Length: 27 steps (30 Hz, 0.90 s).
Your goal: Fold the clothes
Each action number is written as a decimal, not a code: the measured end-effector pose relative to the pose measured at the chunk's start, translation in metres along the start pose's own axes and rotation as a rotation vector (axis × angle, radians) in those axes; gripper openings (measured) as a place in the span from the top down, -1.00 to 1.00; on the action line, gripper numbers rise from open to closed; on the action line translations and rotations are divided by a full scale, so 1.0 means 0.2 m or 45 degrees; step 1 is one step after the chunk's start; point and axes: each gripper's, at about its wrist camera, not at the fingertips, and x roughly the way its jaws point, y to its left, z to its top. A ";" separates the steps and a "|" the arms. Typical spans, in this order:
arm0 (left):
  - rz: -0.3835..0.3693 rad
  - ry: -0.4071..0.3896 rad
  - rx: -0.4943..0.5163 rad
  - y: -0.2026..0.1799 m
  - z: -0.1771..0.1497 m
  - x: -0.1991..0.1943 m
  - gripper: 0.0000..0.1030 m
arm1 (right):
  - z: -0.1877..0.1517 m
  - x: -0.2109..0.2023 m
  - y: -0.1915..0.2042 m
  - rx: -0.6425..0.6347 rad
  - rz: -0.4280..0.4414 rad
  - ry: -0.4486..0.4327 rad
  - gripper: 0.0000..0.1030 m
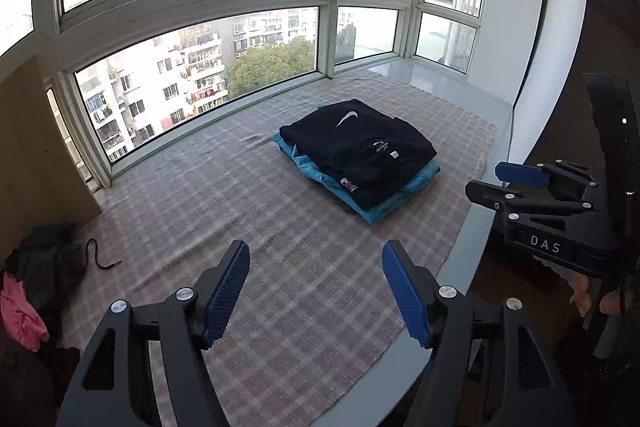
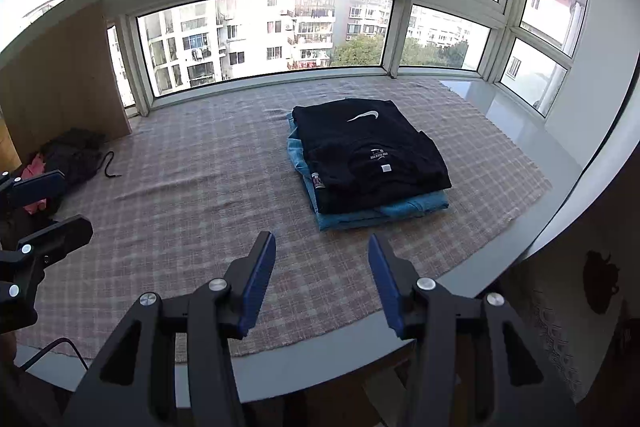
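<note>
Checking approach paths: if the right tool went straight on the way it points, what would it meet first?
Probably the bare checked cloth short of the folded stack; the open right tool holds nothing. Depth is uncertain.

A folded black T-shirt with a white swoosh (image 2: 370,151) tops a folded blue garment (image 2: 376,213) on the pink checked woven cloth (image 2: 192,187). The right gripper (image 2: 322,279) hovers nearby, jaws apart and empty.

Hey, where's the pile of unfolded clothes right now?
The unfolded clothes pile sits at the far left of the checked cloth, beside the wooden panel.
</note>
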 end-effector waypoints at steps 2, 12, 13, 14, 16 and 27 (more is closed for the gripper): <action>-0.001 -0.004 0.003 0.01 -0.04 -0.05 -0.30 | -0.03 -0.03 0.03 0.003 -0.001 0.001 0.07; -0.031 0.005 -0.012 0.03 -0.18 -0.18 -0.30 | -0.15 -0.16 0.09 0.063 0.014 -0.013 0.07; -0.036 0.006 -0.013 0.03 -0.19 -0.19 -0.30 | -0.16 -0.17 0.10 0.061 0.014 -0.018 0.07; -0.036 0.007 -0.015 0.03 -0.20 -0.19 -0.30 | -0.17 -0.18 0.12 0.054 0.018 -0.022 0.07; -0.027 0.008 -0.023 0.04 -0.22 -0.21 -0.30 | -0.18 -0.20 0.14 0.038 0.024 -0.028 0.07; 0.028 -0.017 -0.040 0.09 -0.28 -0.32 -0.30 | -0.20 -0.23 0.23 0.001 0.047 -0.027 0.07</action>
